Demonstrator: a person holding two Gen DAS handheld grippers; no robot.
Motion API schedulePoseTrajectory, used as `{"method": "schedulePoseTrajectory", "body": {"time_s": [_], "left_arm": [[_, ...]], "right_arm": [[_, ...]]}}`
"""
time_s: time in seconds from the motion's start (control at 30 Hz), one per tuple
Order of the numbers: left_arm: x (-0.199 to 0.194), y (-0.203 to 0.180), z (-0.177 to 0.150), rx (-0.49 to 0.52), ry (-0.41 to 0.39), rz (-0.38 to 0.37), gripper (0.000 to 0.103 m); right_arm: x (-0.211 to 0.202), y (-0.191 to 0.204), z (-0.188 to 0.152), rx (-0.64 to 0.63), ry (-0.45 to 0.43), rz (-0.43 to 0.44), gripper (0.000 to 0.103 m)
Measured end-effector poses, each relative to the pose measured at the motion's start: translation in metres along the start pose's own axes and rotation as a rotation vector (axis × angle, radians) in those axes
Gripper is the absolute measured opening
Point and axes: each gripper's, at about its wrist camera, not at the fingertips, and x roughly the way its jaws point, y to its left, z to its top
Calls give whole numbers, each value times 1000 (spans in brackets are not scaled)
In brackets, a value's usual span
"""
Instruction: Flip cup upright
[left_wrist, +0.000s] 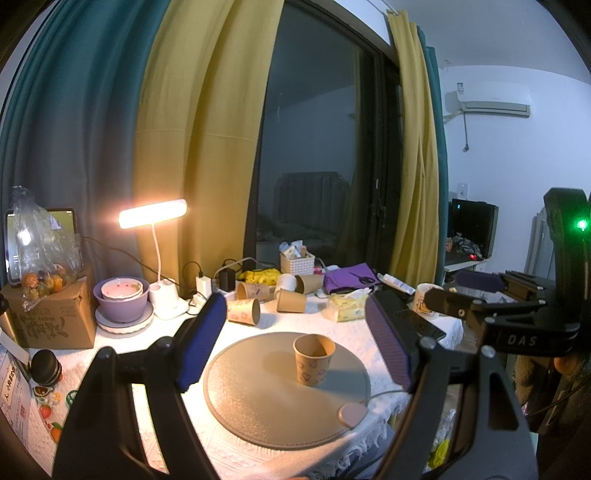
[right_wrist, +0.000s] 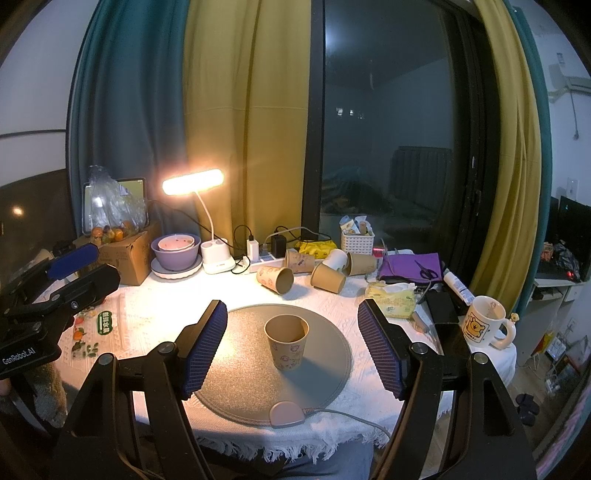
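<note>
We hold both grippers above the near edge of the table, and neither one grips anything. Our left gripper has its jaws spread wide, the blue ribbed pads standing well apart on either side of the paper cup without touching it. Our right gripper is released the same way, its jaws splayed to full width with the cup framed between the pads but further off, clear of both.

The paper cup stands upright, mouth up, on the round grey mat, a little behind the mat's centre. It is brown with a purple printed pattern.

In the right wrist view our left gripper shows at the left edge, raised above the table's left side. Behind the mat several other paper cups lie tipped on their sides. A lit desk lamp stands near a purple bowl, and a bear mug sits upright at the table's right edge, beside a tissue pack.
</note>
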Motion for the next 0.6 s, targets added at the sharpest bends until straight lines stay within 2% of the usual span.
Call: {"method": "schedulePoseTrajectory", "body": {"time_s": [0.43, 0.6], "left_arm": [[0, -1, 1, 1, 0, -1, 79], [-7, -3, -6, 24, -27, -13, 79]], "right_arm": [[1, 0, -1, 0, 2, 1, 76], [1, 1, 0, 1, 2, 0, 76]]}}
